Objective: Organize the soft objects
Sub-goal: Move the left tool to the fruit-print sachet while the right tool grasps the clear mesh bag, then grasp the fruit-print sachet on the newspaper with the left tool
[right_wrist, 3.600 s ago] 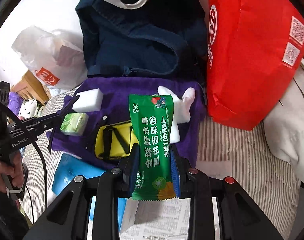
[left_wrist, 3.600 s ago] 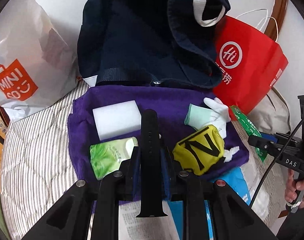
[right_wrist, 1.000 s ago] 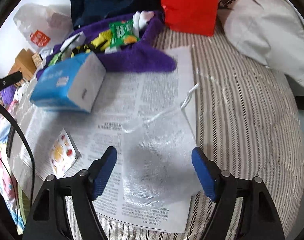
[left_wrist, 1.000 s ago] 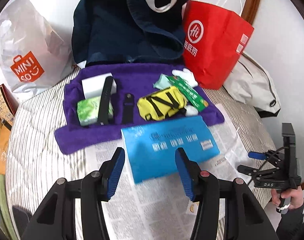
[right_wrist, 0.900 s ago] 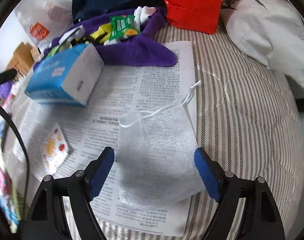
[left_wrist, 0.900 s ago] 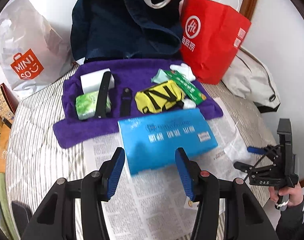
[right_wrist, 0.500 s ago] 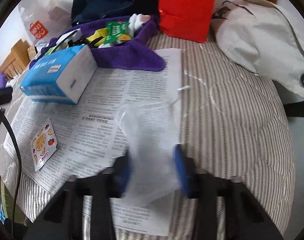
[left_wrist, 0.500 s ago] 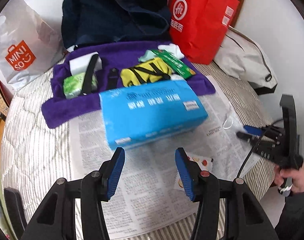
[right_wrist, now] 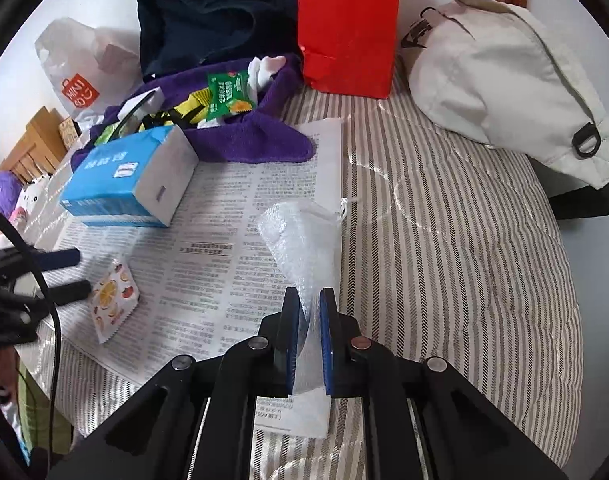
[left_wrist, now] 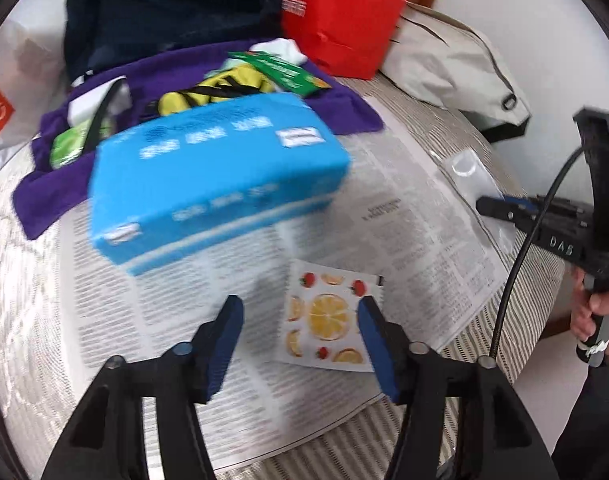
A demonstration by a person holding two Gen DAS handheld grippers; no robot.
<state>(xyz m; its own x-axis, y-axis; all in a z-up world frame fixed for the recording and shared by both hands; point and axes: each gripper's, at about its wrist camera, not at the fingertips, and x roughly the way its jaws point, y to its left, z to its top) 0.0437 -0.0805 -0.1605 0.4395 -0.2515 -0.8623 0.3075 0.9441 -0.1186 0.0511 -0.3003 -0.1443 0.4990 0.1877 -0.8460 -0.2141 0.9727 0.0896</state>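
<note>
A small fruit-print sachet (left_wrist: pixel 324 320) lies on the newspaper (left_wrist: pixel 404 224). My left gripper (left_wrist: pixel 300 312) hangs just over it, jaws opening, the sachet under the right finger and not pressed. In the right wrist view, my right gripper (right_wrist: pixel 310 300) is shut on a white mesh drawstring pouch (right_wrist: pixel 304 236), whose top stands up off the paper. A blue tissue box (left_wrist: pixel 216 176) sits behind the sachet. The purple towel (right_wrist: pixel 256 140) holds a yellow pouch, a green packet, white socks and other soft items.
A red paper bag (right_wrist: pixel 344 28), a navy bag (right_wrist: pixel 208 12), a white shopping bag (right_wrist: pixel 80 72) and a beige bag (right_wrist: pixel 500 64) ring the striped mattress (right_wrist: pixel 444 260). A hand (left_wrist: pixel 600 320) holds the right gripper at the bed's edge.
My left gripper dropped toward the newspaper, from in front of the blue box to over the fruit sachet, and its jaws widened. My right gripper closed on the mesh pouch and gathered it up.
</note>
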